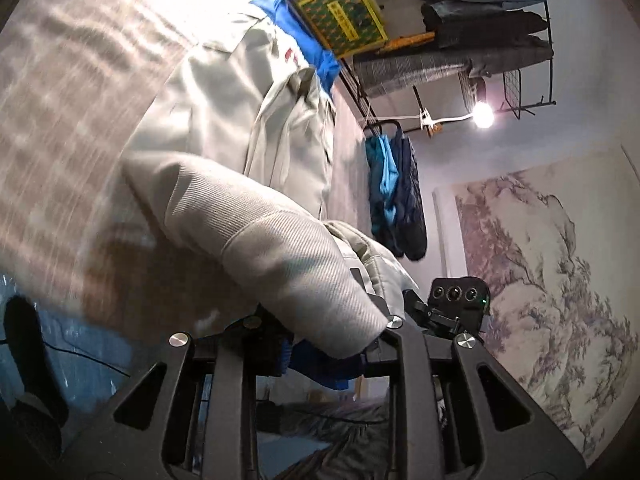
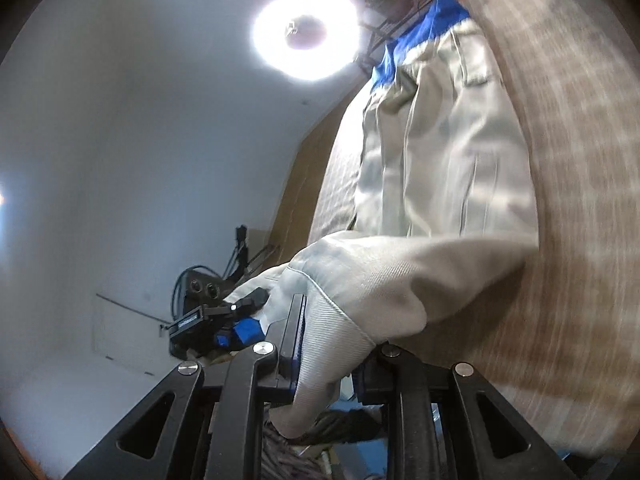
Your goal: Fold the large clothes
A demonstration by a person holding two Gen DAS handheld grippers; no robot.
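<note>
While both tongs [image 1: 320, 344] [image 2: 328, 356] pinch its hem, the grey jacket [image 1: 240, 128] stretches ahead.

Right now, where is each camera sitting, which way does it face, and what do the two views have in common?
Left wrist view: on the left gripper, looking along its fingers over the pale jacket on the bed toward a clothes rack; the right gripper shows alongside.
Right wrist view: on the right gripper, facing the jacket, white wall and ring light; the left gripper shows.
Shared: jacket with blue collar, bed, both grippers shut on its hem.
</note>
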